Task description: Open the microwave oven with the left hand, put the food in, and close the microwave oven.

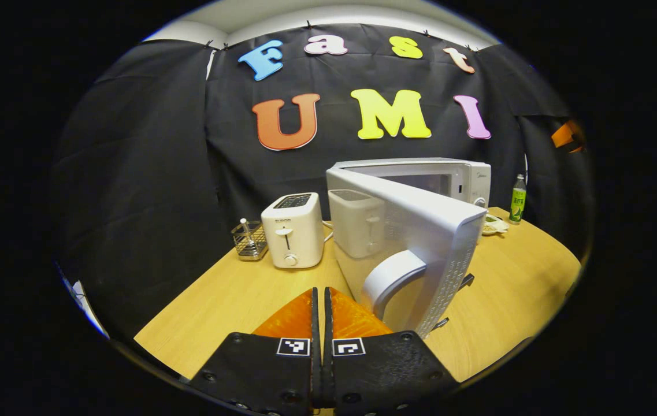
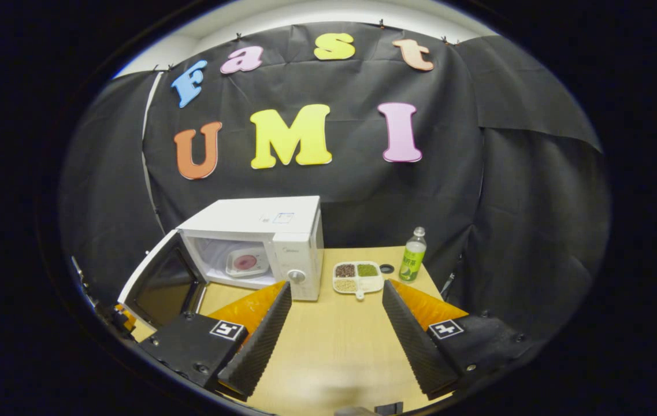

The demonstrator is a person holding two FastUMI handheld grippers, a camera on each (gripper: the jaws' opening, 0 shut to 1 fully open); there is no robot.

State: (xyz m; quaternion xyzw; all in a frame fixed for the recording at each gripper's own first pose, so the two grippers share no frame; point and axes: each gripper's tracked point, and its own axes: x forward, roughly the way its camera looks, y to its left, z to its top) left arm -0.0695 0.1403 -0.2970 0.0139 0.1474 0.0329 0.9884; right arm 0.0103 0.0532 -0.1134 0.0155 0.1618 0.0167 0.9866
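On the wooden table [image 2: 328,341] the microwave [image 2: 282,231] is seen open, a pink plate [image 2: 245,262] inside; its door [image 1: 420,231] hides the cavity from the left gripper [image 1: 321,300], fingers closed on nothing. A 3-compartment food tray [image 2: 357,276] lies ahead of the wide-open, empty right gripper [image 2: 334,294].

No legible text: toaster [image 1: 293,229] front, microwave [image 2: 282,240] panel and bottle [image 2: 413,255] label carry marks too small to read.

Light wooden table [image 2: 334,341]. On it: white microwave [image 2: 270,242], door [image 1: 420,242] swung open; white toaster [image 1: 293,230] left of it, wire rack [image 1: 249,240] just beside toaster. Right of microwave: divided food tray [image 2: 357,277], small dark ring [image 2: 386,268], green-labelled bottle [image 2: 413,254] standing upright near back edge.
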